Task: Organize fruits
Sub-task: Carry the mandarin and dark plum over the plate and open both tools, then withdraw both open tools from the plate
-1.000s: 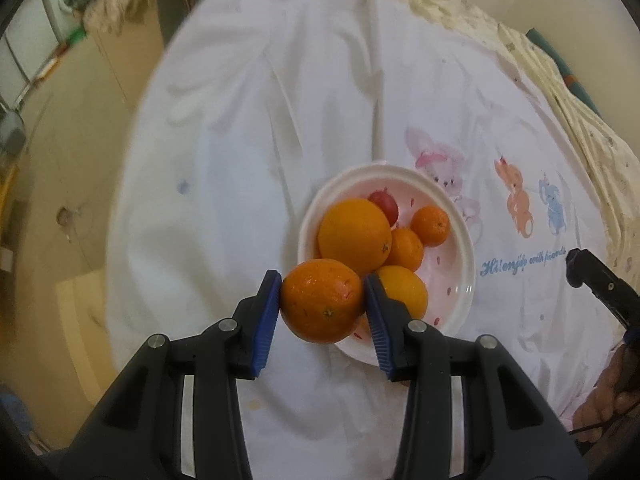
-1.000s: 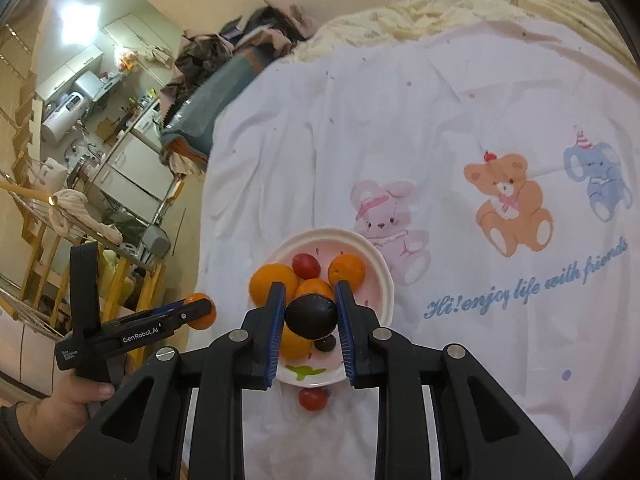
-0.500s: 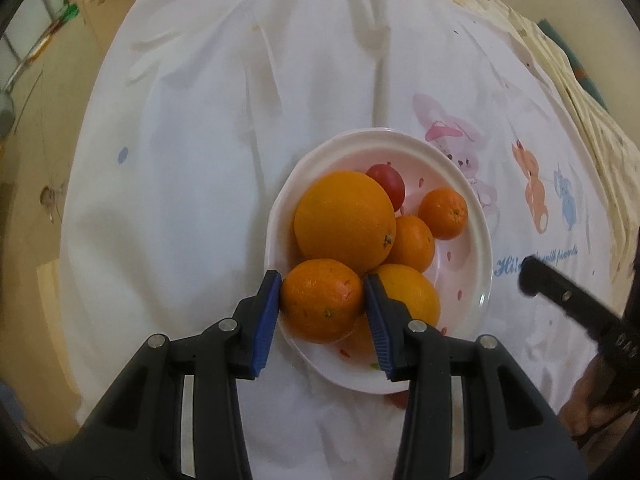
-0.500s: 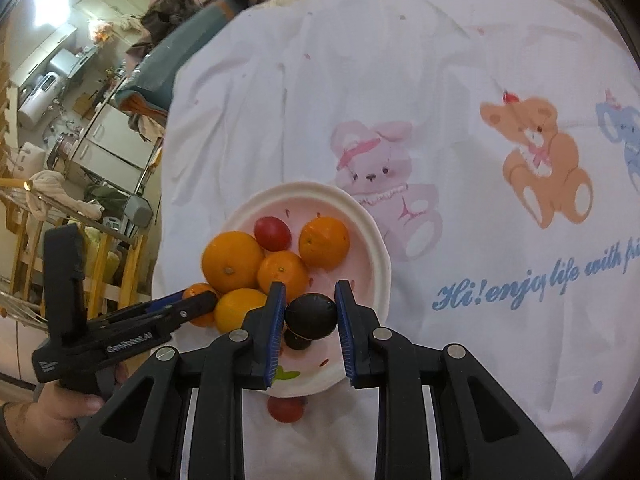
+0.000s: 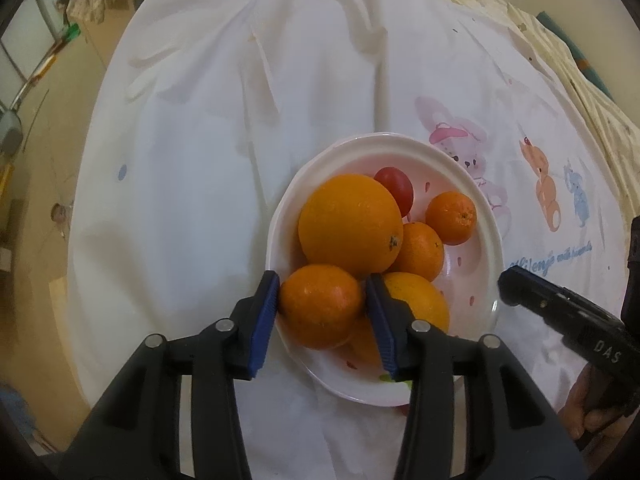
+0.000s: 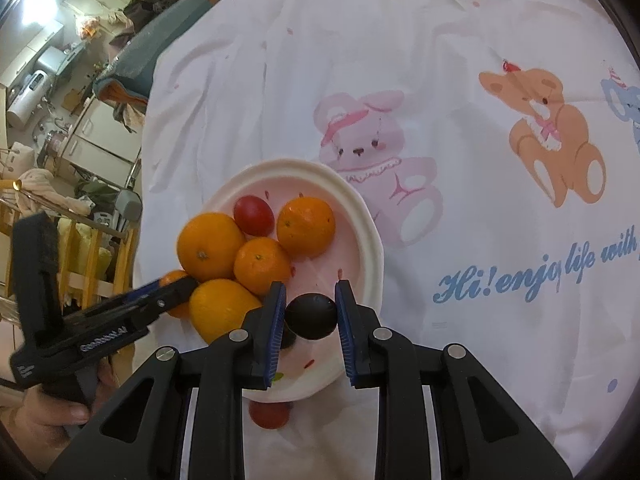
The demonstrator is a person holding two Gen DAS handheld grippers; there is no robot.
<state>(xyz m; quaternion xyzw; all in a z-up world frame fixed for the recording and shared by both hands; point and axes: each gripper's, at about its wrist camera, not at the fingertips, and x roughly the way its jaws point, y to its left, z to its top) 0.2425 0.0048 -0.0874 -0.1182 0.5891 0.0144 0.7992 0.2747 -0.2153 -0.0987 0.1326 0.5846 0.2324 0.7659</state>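
So the left gripper [image 5: 322, 308] has a small orange [image 5: 320, 306] sitting between its blue pads at the near-left rim of the white bowl [image 5: 490, 240], and its jaws have just been opening, so I can't tell if they're still pinching it. It's basically round, so there's no real long axis to call. The right gripper [image 6: 310, 312] is clamped on a dark plum [image 6: 311, 315], slightly wider than tall, lying crosswise between the pads over the bowl's near edge. Compared with a second ago, both grippers have dropped closer to the bowl. A red tomato [image 6: 269, 416] lies on the sheet [image 6: 460, 320] just outside.
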